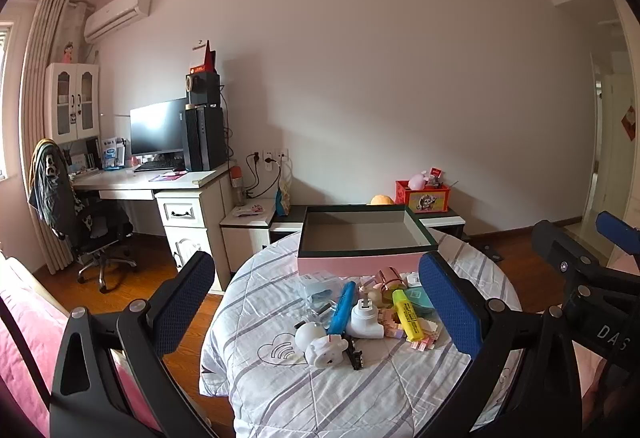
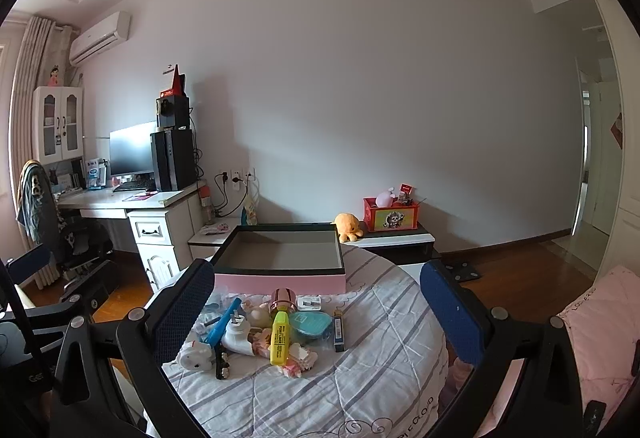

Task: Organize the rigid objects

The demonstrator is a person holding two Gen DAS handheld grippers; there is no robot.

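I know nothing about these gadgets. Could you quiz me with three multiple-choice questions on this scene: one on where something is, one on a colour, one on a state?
1. Where is the box relative to the pile of small things?
A. Behind it, farther from the cameras
B. Under it
C. On the floor

2. What colour is the highlighter?
A. Red
B. Yellow
C. Black

3. What state is the box in?
A. Closed with a lid
B. Full of toys
C. Open and empty

Answers:
1 A, the pink-sided box sits on the quilt beyond the pile.
2 B, its yellow body stands out in both views.
3 C, its bare grey floor shows, with no lid on it.

Both the left hand-held gripper and the right hand-held gripper are open and hold nothing.
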